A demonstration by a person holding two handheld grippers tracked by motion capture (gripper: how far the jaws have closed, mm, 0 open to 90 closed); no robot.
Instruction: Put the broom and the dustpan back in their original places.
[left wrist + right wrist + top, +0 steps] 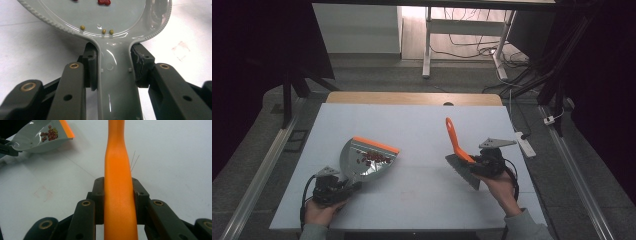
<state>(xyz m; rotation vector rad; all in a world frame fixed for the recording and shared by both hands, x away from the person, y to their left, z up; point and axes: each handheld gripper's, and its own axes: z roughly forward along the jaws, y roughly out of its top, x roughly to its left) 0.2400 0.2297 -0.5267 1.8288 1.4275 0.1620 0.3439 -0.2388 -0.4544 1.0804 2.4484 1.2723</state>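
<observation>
Overhead, your white table [422, 125] stands on grey floor, cables [472, 45] behind. Your left gripper [343, 187] clamps the grey dustpan [362, 159] by its handle, red beads [373, 158] inside. Your left gripper view shows both jaws pressed on that handle. Your right gripper [119, 192] pinches the orange brush handle [118, 165], its bristles [464, 171] off the table.
</observation>
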